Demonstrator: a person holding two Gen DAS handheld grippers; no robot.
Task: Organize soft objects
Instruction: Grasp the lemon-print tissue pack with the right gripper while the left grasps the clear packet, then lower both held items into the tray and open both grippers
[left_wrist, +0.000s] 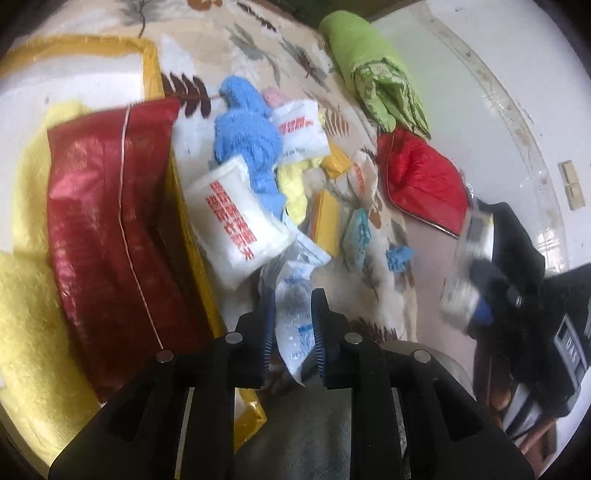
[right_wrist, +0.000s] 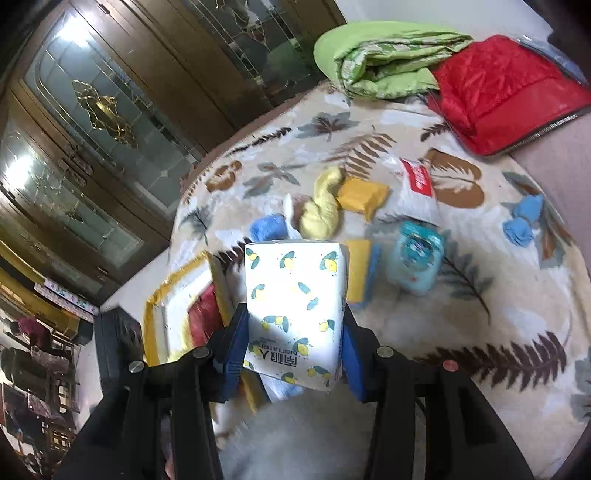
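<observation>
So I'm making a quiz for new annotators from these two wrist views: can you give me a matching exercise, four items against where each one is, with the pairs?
Things:
1. lemon-print tissue pack
2. dark red cushion
3. green folded quilt
4. clear packet with blue print

Places:
A. at the far edge of the leaf-print blanket, beside the bright red cushion
B. between the fingers of the left gripper
C. leaning in the yellow-rimmed bag
D. clamped in the right gripper

Pairs: 1-D, 2-C, 3-A, 4-B
</observation>
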